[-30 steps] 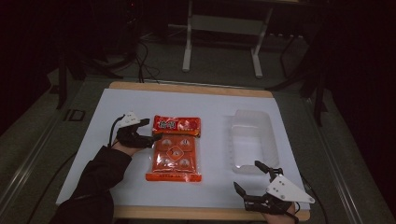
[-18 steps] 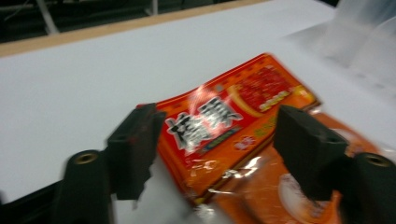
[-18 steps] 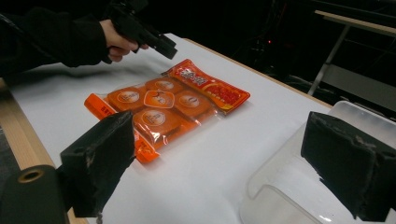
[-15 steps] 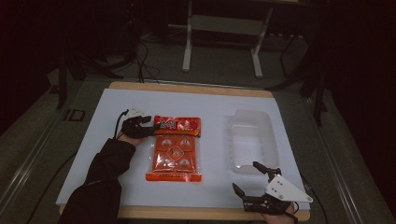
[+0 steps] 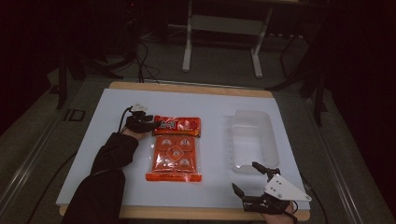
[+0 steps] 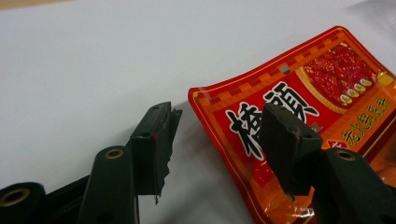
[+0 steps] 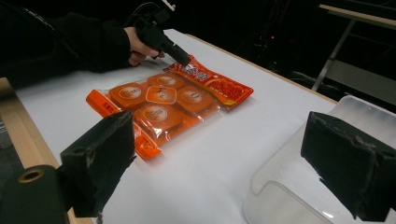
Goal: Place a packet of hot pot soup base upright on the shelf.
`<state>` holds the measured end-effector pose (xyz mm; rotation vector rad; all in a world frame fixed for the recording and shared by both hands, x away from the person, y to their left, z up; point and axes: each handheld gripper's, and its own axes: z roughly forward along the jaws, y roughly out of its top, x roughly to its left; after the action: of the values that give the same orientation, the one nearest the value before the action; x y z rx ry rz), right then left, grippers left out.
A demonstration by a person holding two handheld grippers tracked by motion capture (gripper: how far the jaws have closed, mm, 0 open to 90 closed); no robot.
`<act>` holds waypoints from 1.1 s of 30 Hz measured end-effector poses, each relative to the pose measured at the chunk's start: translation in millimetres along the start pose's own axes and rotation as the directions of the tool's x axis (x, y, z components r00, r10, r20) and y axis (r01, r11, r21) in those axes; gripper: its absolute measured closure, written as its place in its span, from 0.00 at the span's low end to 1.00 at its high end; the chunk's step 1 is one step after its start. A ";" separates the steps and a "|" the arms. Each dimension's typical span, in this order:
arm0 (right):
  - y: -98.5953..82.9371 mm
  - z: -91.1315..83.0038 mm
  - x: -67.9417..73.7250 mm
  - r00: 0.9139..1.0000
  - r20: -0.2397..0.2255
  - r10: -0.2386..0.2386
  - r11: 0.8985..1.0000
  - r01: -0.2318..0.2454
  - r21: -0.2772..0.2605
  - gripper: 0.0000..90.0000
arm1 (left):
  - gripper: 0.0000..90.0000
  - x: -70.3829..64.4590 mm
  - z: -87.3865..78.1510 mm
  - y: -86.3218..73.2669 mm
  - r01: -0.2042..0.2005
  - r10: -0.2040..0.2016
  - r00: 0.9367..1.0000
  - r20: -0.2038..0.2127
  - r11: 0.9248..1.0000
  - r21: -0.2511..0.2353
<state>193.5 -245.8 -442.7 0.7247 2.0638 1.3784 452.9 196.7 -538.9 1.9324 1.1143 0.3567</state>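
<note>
While the left gripper (image 6: 219, 140) straddles the red packet's (image 6: 322, 93) raised corner, its jaws stand wide, not gripping. The right gripper (image 5: 254, 179) rests wide open beside the clear tray (image 5: 254, 140).

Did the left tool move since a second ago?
Yes. The left tool slid toward the far edge of the table, from beside the orange pack to the red packet.

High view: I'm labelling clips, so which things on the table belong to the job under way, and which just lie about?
In the job:
left gripper, open around the corner of the red foil packet

Lying about:
orange clear-fronted packet of round cakes
clear plastic tray
right gripper, open
</note>
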 end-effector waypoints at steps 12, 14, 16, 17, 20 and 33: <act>0.3 -0.2 -0.4 1.000 0.001 -0.001 1.000 0.001 0.001 0.11 | 0.99 -21.6 7.3 7.1 -0.068 0.068 0.998 -0.015 0.997 0.025; 0.6 -0.5 -0.5 1.000 0.002 -0.001 1.000 0.001 -0.001 0.11 | 1.00 -25.8 5.6 10.1 -0.080 0.081 0.996 -0.033 0.997 0.021; 1.0 -1.2 -0.3 1.000 0.003 0.002 1.000 -0.002 -0.005 0.11 | 1.00 -30.1 2.8 13.0 -0.091 0.091 0.995 -0.044 0.996 0.011; 1.2 -1.8 -0.3 1.000 0.006 0.000 1.000 0.000 -0.005 0.11 | 1.00 -31.7 0.9 14.5 -0.090 0.091 0.995 -0.047 0.996 0.007; 1.7 -2.9 -1.1 1.000 0.010 0.002 1.000 -0.002 -0.010 0.11 | 1.00 -34.0 -5.8 18.3 -0.084 0.083 0.996 -0.039 0.996 -0.019; 4.1 -8.1 -5.0 0.999 0.015 0.034 0.999 -0.033 -0.032 0.11 | 1.00 -58.9 -38.3 39.4 -0.139 0.137 0.990 -0.028 0.986 -0.090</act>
<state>192.0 -253.1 -435.5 0.7574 2.0225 1.4161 419.2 159.9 -475.7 1.9330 0.9629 0.4971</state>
